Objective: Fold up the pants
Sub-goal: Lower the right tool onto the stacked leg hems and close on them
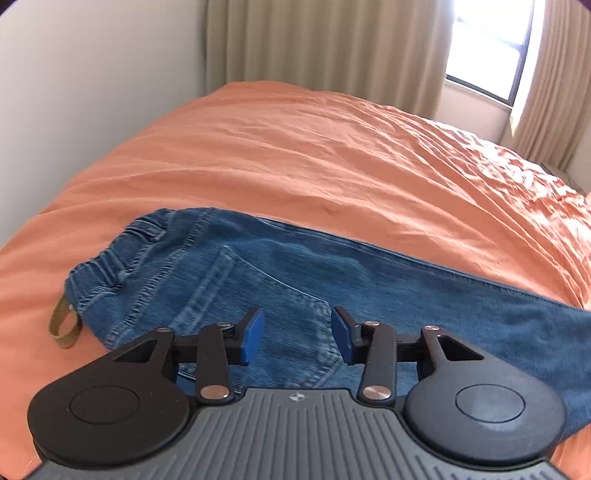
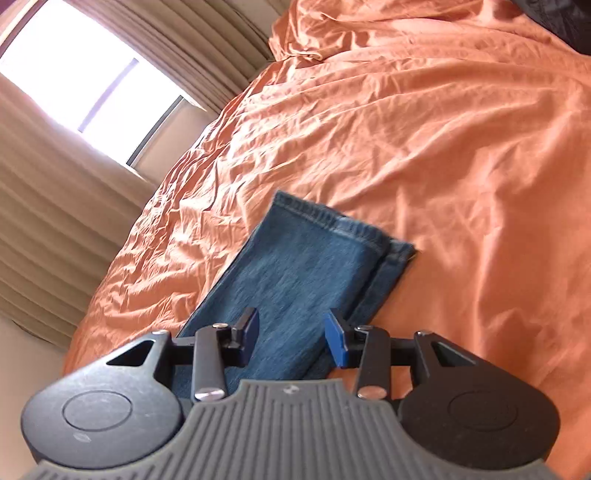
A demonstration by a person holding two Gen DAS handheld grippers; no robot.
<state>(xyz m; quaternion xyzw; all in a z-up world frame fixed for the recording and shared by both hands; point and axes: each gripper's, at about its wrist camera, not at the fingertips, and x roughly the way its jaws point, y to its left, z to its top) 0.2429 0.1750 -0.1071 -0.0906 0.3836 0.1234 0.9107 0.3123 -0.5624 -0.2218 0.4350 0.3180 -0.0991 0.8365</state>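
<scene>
Blue jeans [image 1: 258,280] lie flat on the orange bed cover [image 1: 314,155], legs stacked one on the other. In the left wrist view the elastic waistband [image 1: 110,258] is at the left, a back pocket faces up, and the legs run off to the right. My left gripper [image 1: 297,338] is open and empty, just above the pocket area. In the right wrist view the two leg hems [image 2: 354,229] lie nearly aligned. My right gripper [image 2: 291,338] is open and empty, above the lower legs [image 2: 295,273].
A small olive strap loop [image 1: 65,325] sticks out by the waistband. Beige curtains [image 1: 325,40] and a bright window [image 1: 487,44] stand beyond the bed. A white wall [image 1: 92,81] is on the left. The bed cover [image 2: 443,129] is wrinkled, with a dark object [image 2: 565,18] at the top right.
</scene>
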